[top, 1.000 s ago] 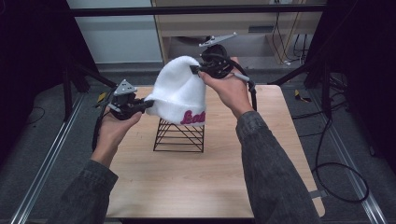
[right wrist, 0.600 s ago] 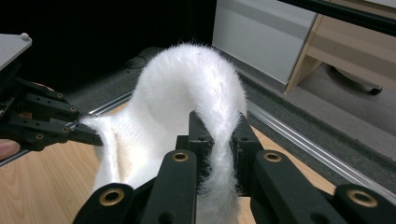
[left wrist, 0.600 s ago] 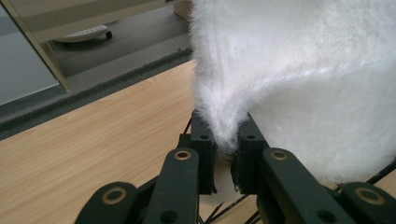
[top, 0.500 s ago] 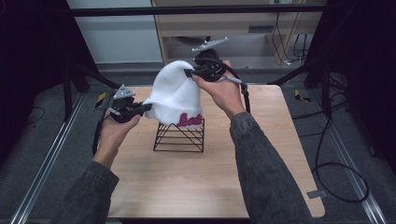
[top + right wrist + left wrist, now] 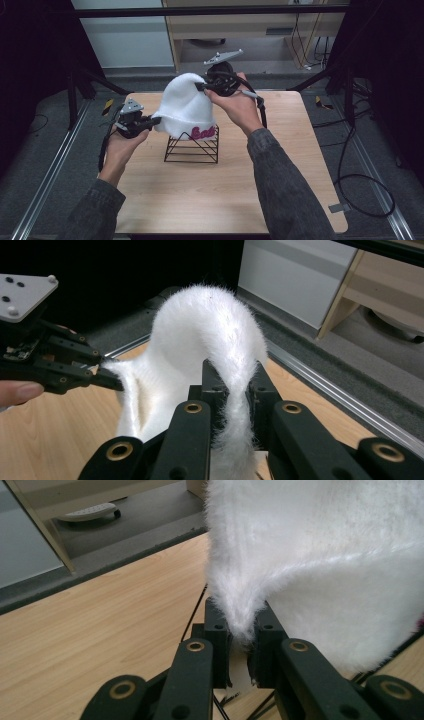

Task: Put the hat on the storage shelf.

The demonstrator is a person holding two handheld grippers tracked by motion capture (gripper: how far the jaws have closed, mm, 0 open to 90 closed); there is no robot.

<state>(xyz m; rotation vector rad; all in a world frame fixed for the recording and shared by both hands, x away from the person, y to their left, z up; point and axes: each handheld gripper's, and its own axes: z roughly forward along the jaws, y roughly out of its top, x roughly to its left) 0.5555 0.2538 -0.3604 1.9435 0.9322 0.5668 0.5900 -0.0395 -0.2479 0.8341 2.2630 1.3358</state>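
While L claw point(image 5: 156, 120) & R claw point(image 5: 201, 87) pinch white hat point(image 5: 185, 107), it's above wire rack point(image 5: 192, 147).

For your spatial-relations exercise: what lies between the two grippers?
In the high view, the white hat spans from left gripper to right gripper, above the wire rack.

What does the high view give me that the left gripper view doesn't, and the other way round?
High view alone: the black wire rack under the white fuzzy hat, the pink lettering on the hat's brim, the right gripper pinching the hat's far top edge, and both hands.

Left gripper view alone: a close look at the left gripper with its jaws shut on a fold of the hat's edge.

Both: the hat, the left gripper on it, and the wooden table.
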